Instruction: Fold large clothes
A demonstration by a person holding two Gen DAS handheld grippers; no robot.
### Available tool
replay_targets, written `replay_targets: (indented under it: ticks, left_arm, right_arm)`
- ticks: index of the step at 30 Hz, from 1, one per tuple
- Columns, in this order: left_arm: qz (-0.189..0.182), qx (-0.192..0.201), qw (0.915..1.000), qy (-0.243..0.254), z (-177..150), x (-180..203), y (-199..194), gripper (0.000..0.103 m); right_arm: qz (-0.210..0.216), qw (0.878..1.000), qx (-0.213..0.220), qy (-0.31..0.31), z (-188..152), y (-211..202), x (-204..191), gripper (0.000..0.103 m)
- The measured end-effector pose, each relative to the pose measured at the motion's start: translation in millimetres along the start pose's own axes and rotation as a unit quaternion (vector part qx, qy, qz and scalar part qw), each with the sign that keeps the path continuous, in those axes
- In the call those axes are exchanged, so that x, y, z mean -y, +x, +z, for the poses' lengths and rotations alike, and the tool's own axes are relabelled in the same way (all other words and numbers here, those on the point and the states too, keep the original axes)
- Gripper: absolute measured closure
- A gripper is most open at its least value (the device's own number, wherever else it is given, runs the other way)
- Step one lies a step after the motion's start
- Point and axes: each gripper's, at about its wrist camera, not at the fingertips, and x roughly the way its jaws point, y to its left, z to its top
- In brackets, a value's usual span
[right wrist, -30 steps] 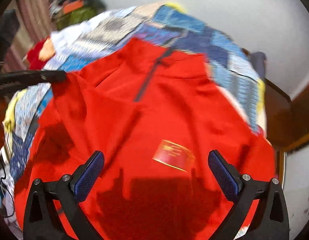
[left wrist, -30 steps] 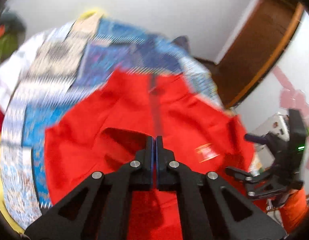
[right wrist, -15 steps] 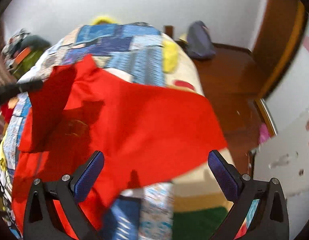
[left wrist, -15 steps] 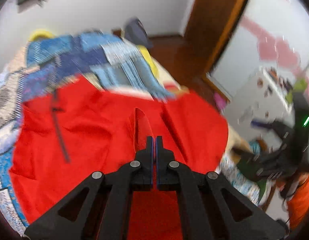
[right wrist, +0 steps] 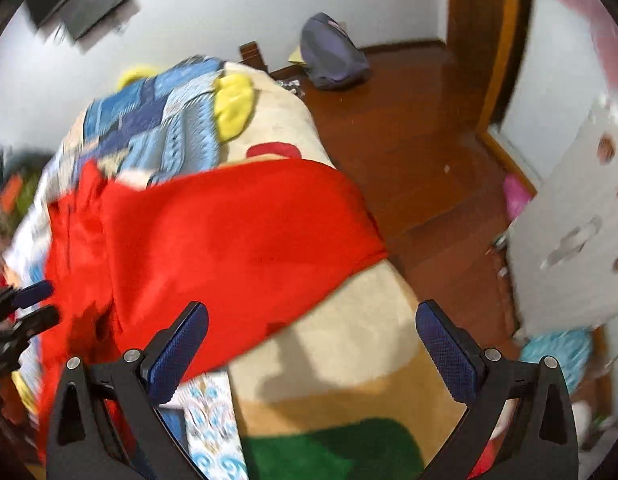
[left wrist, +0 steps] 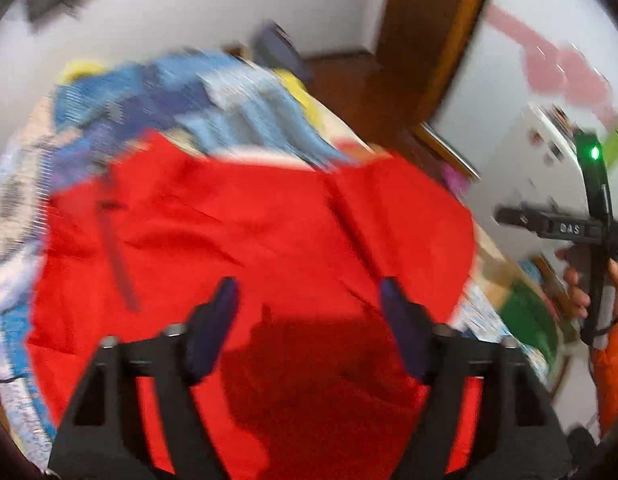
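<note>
A large red garment (left wrist: 245,240) with a dark zip lies spread over the bed's blue patchwork quilt (left wrist: 213,120). My left gripper (left wrist: 309,296) hovers over its near part; its jaws are opening, with no cloth between the pads. The right wrist view shows the same red garment (right wrist: 229,240) folded over, its edge reaching the side of the bed. Above a beige blanket (right wrist: 349,340), just past the red cloth, my right gripper (right wrist: 311,312) stands open and holds nothing. The left gripper (right wrist: 35,306) shows at the left edge of that view.
A hand in an orange sleeve (left wrist: 613,360) holds the right gripper at the bed's right side. Beyond the bed are a wooden floor (right wrist: 409,140), a purple backpack (right wrist: 333,60), a white cabinet (right wrist: 569,240) and a brown door frame (right wrist: 489,40).
The left gripper, shut on a fold of red cloth before, now has its jaws apart and the cloth lies free. Both views swung right; the right gripper stayed open and moved past the garment's edge.
</note>
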Motion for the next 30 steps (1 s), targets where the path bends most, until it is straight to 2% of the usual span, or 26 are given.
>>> replay_targets:
  ticks: [2, 5, 8, 10, 11, 14, 16, 18, 19, 21, 22, 25, 30]
  left_arm:
    - [0.044, 0.019, 0.9989, -0.006, 1, -20, -9, 0.024]
    - [0.085, 0.015, 0.9961, -0.020, -10, -55, -14, 0.024]
    - [0.107, -0.007, 0.9927, -0.054, -30, -93, -5, 0.024]
    - [0.121, -0.029, 0.9891, -0.078, -47, -117, 5, 0.024]
    - [0.133, -0.041, 0.9863, -0.088, -56, -130, 11, 0.024]
    - [0.150, -0.060, 0.9805, -0.111, -83, -153, 19, 0.024]
    - [0.151, -0.067, 0.9776, -0.130, -98, -164, 23, 0.024]
    - [0.149, -0.069, 0.9754, -0.147, -109, -172, 24, 0.024]
    - [0.148, -0.068, 0.9745, -0.155, -113, -177, 24, 0.024]
    - [0.147, -0.064, 0.9730, -0.166, -118, -182, 19, 0.024]
    - [0.148, -0.060, 0.9726, -0.169, -120, -183, 14, 0.024]
    - [0.157, -0.041, 0.9720, -0.170, -120, -187, -3, 0.024]
    - [0.161, -0.001, 0.9715, -0.174, -116, -191, -38, 0.024]
  right_arm:
    - [0.018, 0.999, -0.009, 0.035, 8, 13, 10, 0.000]
    - [0.036, 0.995, -0.033, 0.083, 19, 40, 21, 0.000]
    - [0.051, 0.990, -0.064, 0.114, 25, 72, 25, 0.005]
    - [0.055, 0.987, -0.080, 0.129, 27, 90, 28, 0.016]
    - [0.060, 0.984, -0.088, 0.142, 28, 98, 30, 0.017]
    - [0.075, 0.975, -0.086, 0.188, 28, 112, 38, 0.021]
    - [0.074, 0.973, -0.079, 0.202, 30, 115, 41, 0.036]
    - [0.069, 0.973, -0.076, 0.208, 33, 117, 41, 0.059]
    - [0.067, 0.972, -0.076, 0.212, 34, 117, 40, 0.071]
    - [0.074, 0.973, -0.075, 0.207, 39, 115, 37, 0.087]
    - [0.075, 0.974, -0.073, 0.199, 42, 112, 31, 0.092]
    - [0.073, 0.982, -0.046, 0.165, 50, 88, 9, 0.095]
    - [0.125, 0.987, 0.012, 0.101, 68, 19, -51, 0.096]
